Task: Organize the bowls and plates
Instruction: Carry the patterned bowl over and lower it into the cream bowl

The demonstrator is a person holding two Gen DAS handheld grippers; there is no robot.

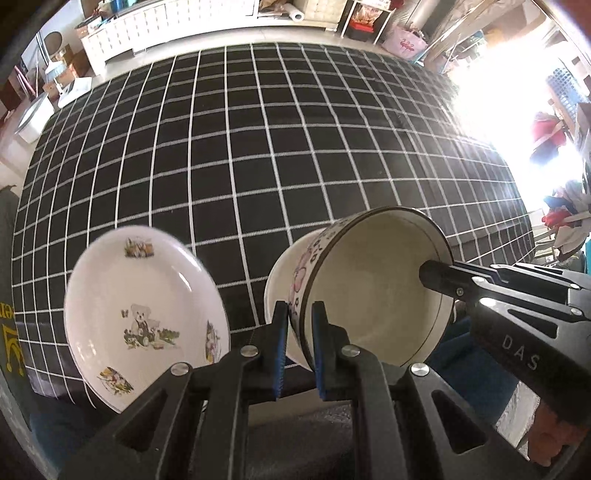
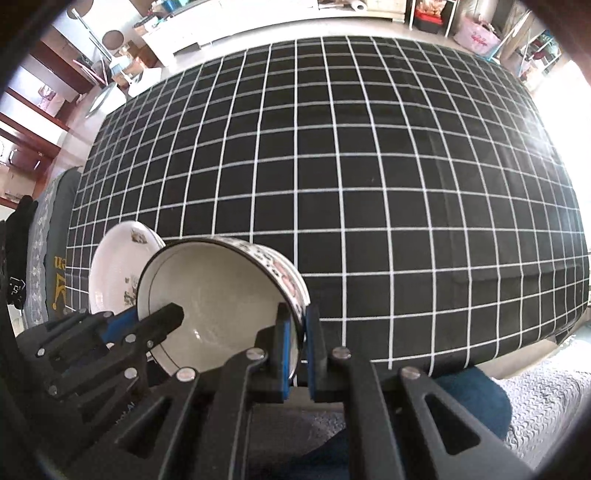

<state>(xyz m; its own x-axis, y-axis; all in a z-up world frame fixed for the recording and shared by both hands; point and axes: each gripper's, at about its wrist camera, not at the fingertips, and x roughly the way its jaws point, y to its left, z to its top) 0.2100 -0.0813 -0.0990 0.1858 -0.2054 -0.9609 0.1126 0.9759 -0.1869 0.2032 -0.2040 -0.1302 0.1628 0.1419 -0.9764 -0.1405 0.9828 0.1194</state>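
A cream bowl (image 1: pixel 369 295) with a pink flower pattern and a dark rim hangs tilted on its side above the near edge of the black checked tablecloth (image 1: pixel 258 147). My left gripper (image 1: pixel 299 317) is shut on its left rim, and my right gripper (image 1: pixel 441 278) is shut on the opposite rim. In the right wrist view the same bowl (image 2: pixel 221 291) is pinched by the right gripper (image 2: pixel 301 325), with the left gripper (image 2: pixel 149 317) on the far rim. A white plate (image 1: pixel 147 317) with a teddy-bear print shows left of the bowl, and behind it in the right wrist view (image 2: pixel 118 266).
The tablecloth (image 2: pixel 369 166) spreads wide beyond the bowl. White cabinets (image 1: pixel 166 22) and a pink bag (image 1: pixel 406 44) stand past the far edge. A grey cushion (image 2: pixel 55 221) lies at the table's left. A person's blue clothing (image 2: pixel 469 398) is below the near edge.
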